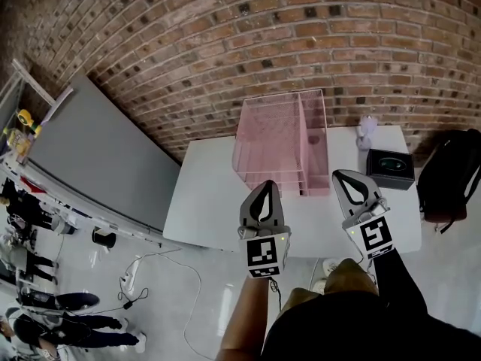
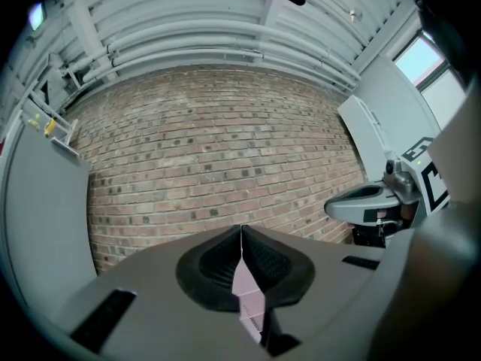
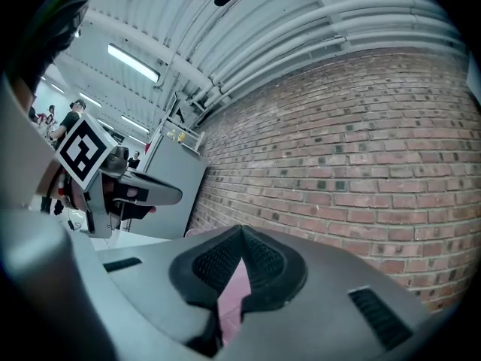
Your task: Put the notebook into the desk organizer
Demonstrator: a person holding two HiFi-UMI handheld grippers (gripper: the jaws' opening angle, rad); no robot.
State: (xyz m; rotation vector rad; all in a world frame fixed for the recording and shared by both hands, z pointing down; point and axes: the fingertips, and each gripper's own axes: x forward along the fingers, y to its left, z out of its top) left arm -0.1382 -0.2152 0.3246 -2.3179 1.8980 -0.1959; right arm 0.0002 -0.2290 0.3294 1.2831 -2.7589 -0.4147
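I saw the left gripper (image 1: pixel 264 186) and the right gripper (image 1: pixel 343 176) above the near edge of the white table (image 1: pixel 210 201); each had its 2 jaws pressed together on nothing; the pink desk organizer (image 1: pixel 270 141) stood at the table's far side, against the brick wall (image 1: pixel 225 51); I could not pick out the notebook.

The white table (image 1: pixel 203 201), the pink desk organizer (image 1: pixel 272 135), the left gripper (image 1: pixel 264 184) and the right gripper (image 1: pixel 337 174) are viewed steeply from overhead, while the brick wall (image 1: pixel 225 36), shared by all views, is faced along each gripper's jaws, with the other gripper caught at the frame's edge.
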